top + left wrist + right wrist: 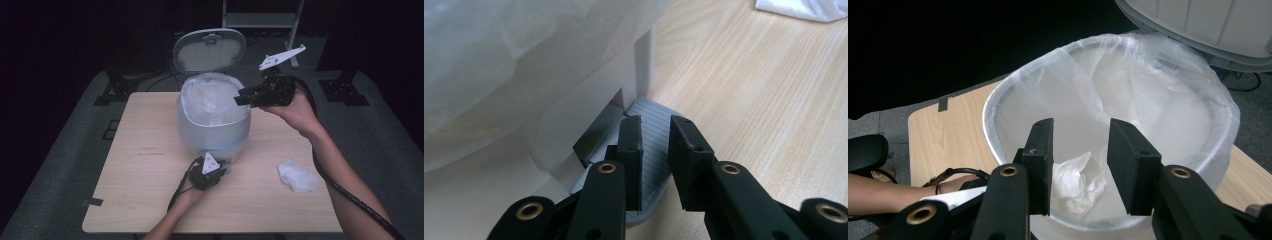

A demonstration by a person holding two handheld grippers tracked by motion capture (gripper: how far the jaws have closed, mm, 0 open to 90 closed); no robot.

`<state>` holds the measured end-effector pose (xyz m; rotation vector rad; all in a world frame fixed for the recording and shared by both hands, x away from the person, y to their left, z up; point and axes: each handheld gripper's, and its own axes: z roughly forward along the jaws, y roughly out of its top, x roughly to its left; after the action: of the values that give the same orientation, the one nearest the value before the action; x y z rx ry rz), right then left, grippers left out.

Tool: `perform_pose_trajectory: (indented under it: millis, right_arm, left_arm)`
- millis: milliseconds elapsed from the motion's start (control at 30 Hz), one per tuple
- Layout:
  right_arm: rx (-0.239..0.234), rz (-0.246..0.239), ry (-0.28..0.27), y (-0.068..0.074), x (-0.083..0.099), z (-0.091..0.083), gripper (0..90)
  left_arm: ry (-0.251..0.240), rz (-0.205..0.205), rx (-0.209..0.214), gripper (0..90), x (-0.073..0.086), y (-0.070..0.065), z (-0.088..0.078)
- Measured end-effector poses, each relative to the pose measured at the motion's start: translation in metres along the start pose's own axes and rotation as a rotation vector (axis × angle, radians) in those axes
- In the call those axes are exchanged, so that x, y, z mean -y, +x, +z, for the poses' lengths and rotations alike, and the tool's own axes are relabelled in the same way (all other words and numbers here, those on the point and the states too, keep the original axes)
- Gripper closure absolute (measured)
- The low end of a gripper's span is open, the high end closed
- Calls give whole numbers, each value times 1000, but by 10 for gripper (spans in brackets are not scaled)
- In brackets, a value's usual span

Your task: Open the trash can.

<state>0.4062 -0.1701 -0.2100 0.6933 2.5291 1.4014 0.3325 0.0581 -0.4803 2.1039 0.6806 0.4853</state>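
Step in hand: dropping tissue into pedal bin [214,112].

Left gripper [207,172]: fingers [631,150] drawn near together, nothing pinched, pressing down on bin's grey pedal [655,135] beneath them; lid [210,50] stands open.

Right gripper [1079,165]: fingers spread, empty, above liner mouth [1168,90]. Crumpled tissue [1075,185] lies below fingers, apparently at liner bottom.

Second tissue [297,176] on table [145,155], well apart from right fingers.

Next: keep pedal down, fetch remaining tissue.

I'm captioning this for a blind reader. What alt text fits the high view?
A lined pedal bin stands open on a wooden table; the left gripper presses its pedal, the right gripper hovers over its rim. A crumpled tissue lies nearby.
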Motion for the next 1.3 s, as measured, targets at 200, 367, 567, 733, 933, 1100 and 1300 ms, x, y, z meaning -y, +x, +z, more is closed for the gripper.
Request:
perform_pose_trajectory:
  millis: [200, 367, 567, 733, 933, 1100, 1300]
  right_arm:
    - [4, -2, -8, 0, 5, -8, 617]
    - [6, 2, -12, 1, 9, -13, 607]
    - [6, 1, -17, 2, 14, -17, 594]
    - [10, 3, -22, 2, 20, -22, 578]
    - [13, 11, -25, 1, 27, -27, 567]
    - [21, 16, -29, -1, 35, -33, 554]
    - [30, 21, -32, -2, 42, -38, 550]
  left_arm:
    - [0, 0, 0, 758, 0, 0, 0]
    - [2, 0, 0, 759, 0, 0, 0]
    - [2, 0, 1, 758, 0, 0, 0]
    - [1, 0, 0, 759, 0, 0, 0]
    - [1, 0, 0, 758, 0, 0, 0]
    - [2, 0, 0, 759, 0, 0, 0]
    - [3, 0, 1, 759, 0, 0, 0]
